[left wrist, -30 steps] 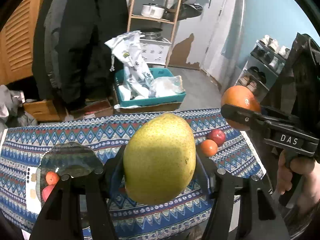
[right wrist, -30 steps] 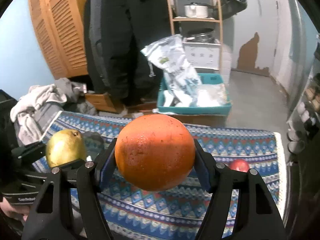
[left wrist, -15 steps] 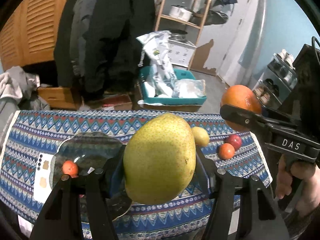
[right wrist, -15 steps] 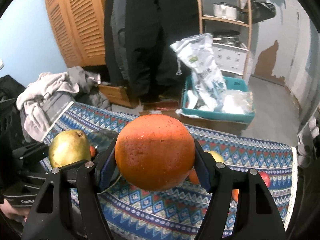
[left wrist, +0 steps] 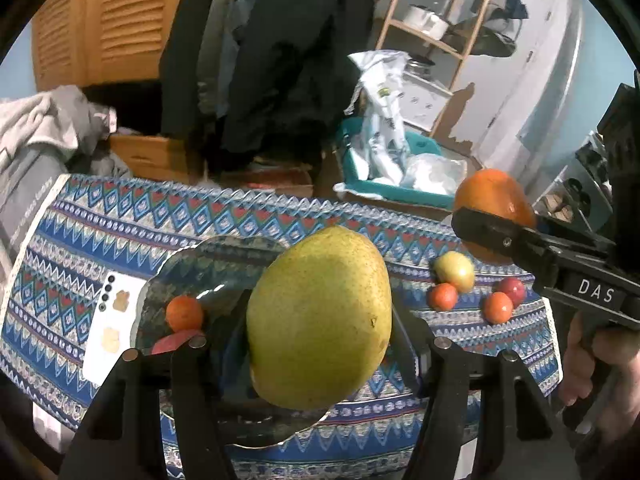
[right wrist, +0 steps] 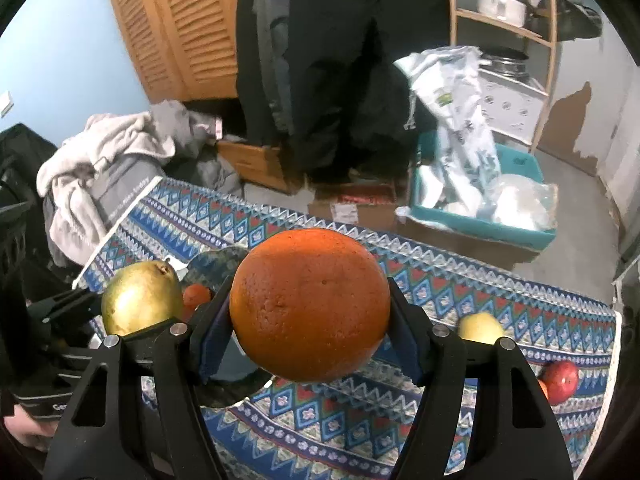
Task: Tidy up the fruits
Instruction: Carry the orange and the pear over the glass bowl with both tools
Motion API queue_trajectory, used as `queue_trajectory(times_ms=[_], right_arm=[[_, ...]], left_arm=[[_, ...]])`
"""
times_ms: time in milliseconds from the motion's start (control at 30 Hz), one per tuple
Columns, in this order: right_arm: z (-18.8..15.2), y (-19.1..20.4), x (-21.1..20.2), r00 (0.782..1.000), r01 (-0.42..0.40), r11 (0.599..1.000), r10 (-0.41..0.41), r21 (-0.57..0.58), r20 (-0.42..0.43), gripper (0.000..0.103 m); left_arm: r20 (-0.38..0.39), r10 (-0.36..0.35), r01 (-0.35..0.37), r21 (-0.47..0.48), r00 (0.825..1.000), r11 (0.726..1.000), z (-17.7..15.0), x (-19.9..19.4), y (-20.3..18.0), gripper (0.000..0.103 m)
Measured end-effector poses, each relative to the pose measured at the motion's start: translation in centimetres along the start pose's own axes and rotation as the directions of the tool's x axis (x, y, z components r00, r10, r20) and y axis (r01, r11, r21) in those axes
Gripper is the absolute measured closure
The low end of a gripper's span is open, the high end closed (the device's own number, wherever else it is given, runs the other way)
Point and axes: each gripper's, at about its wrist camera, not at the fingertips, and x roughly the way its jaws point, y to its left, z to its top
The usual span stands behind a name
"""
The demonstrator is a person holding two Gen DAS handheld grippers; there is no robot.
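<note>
My left gripper (left wrist: 320, 344) is shut on a large yellow-green pear (left wrist: 320, 328), held above the dark glass plate (left wrist: 224, 264) on the patterned cloth. The plate holds a small orange fruit (left wrist: 184, 313) and a red fruit (left wrist: 176, 340). My right gripper (right wrist: 310, 320) is shut on a big orange (right wrist: 310, 304), above the cloth to the right of the plate (right wrist: 218, 260). In the left wrist view that orange (left wrist: 494, 200) shows at the right. Loose on the cloth lie a yellow fruit (left wrist: 454, 271), two small orange fruits (left wrist: 443, 297) and a red fruit (left wrist: 511, 289).
A white phone (left wrist: 110, 320) lies left of the plate. Behind the table are a teal crate with bags (left wrist: 394, 172), hanging dark coats (left wrist: 288, 52), a wooden shelf (left wrist: 436, 20) and a clothes pile (right wrist: 104, 160). A hand (left wrist: 600, 364) holds the right gripper's handle.
Both grippers have swung left across the table and sunk a little, each keeping its fruit. The plate has come under the pear, and more loose fruits show at the right.
</note>
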Motion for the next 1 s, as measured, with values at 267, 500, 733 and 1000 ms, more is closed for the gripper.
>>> queue_trajectory(times_ms=[267,500,733,1000], right_arm=[[0.1,1.6,3.7,0.997,-0.031,0.999,0.031,-0.007,-0.066,0.034],[-0.6,2.8,7.2,0.991,-0.035,0.999,0.03,-0.033,-0.131,0.034],[-1.7,3.3,10.2,0.979,-0.052,0.998,0.046,-0.024,-0.2,0.034],[-3.1,4.3,12.4,0.962,-0.076,0.997,0.067,-0.026,-0.264,0.034]], left_arm=[[-0.07,0.036,-0.039,-0.042,0.997,0.998,-1.4,2.9,2.9,0.039],[-0.152,0.04,-0.052,-0.075,0.988,0.996,-3.3,5.2,4.7,0.039],[-0.183,0.052,-0.07,-0.098,0.982,0.993,-4.0,5.8,6.0,0.039],[-0.226,0.044,-0.076,-0.135,0.973,0.988,-4.9,7.0,6.8,0.038]])
